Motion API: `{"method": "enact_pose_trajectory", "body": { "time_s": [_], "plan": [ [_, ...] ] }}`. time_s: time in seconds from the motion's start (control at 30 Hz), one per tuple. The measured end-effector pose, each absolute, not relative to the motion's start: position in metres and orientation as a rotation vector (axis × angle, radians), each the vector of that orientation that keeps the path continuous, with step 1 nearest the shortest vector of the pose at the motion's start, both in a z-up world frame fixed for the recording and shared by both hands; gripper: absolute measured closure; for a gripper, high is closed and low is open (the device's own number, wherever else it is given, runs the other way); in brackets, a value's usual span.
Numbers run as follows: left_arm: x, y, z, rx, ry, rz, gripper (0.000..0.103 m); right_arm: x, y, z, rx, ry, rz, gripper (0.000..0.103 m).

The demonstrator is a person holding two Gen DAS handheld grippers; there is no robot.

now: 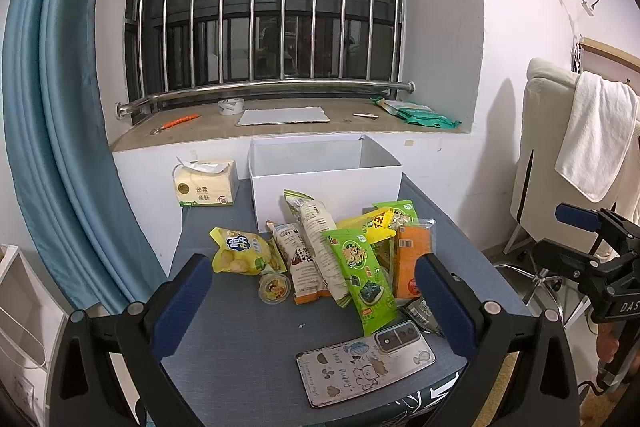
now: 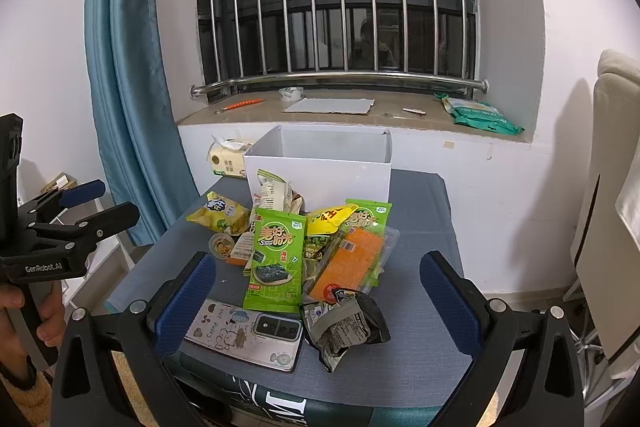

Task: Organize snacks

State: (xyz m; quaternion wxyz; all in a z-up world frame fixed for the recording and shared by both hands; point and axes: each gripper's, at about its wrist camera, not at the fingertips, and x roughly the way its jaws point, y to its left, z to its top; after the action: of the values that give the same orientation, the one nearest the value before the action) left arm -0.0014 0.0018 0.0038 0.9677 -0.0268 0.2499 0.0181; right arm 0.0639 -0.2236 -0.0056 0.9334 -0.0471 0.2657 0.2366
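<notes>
Both tongs spread wide, empty: left gripper [image 1: 314, 301], right gripper [image 2: 320, 301]. Heap of foil snack packets [image 2: 304, 243] lies on grey cloth table [image 2: 420, 211], touching open white cardboard box [image 2: 320, 175]. Sorting not yet begun, apparently. Next: pinch top green seaweed packet [image 2: 274, 263], avoiding white-cased phone [image 2: 244, 333].

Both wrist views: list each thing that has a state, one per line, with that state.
Left gripper: open, empty, above the table.
Right gripper: open, empty.
White box: open-topped; inside hidden.
Tissue pack: opened, one tissue sticking out.
Green seaweed packet: lying flat, front up, on the pile.
Dark wrapper: crumpled.
Phone: face down on the table.
Curtain: drawn aside.
</notes>
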Motion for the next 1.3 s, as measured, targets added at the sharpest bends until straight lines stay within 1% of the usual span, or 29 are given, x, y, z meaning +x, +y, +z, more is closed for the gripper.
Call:
{"method": "enact_pose_trajectory", "body": {
  "time_s": [1.3],
  "plan": [
    [-0.0014, 0.001, 0.0003, -0.046, 0.521, 0.049, 0.0, 0.0633, -0.2209, -0.0121, -0.111, 0.555, 0.488, 0.0]
  ]
}}
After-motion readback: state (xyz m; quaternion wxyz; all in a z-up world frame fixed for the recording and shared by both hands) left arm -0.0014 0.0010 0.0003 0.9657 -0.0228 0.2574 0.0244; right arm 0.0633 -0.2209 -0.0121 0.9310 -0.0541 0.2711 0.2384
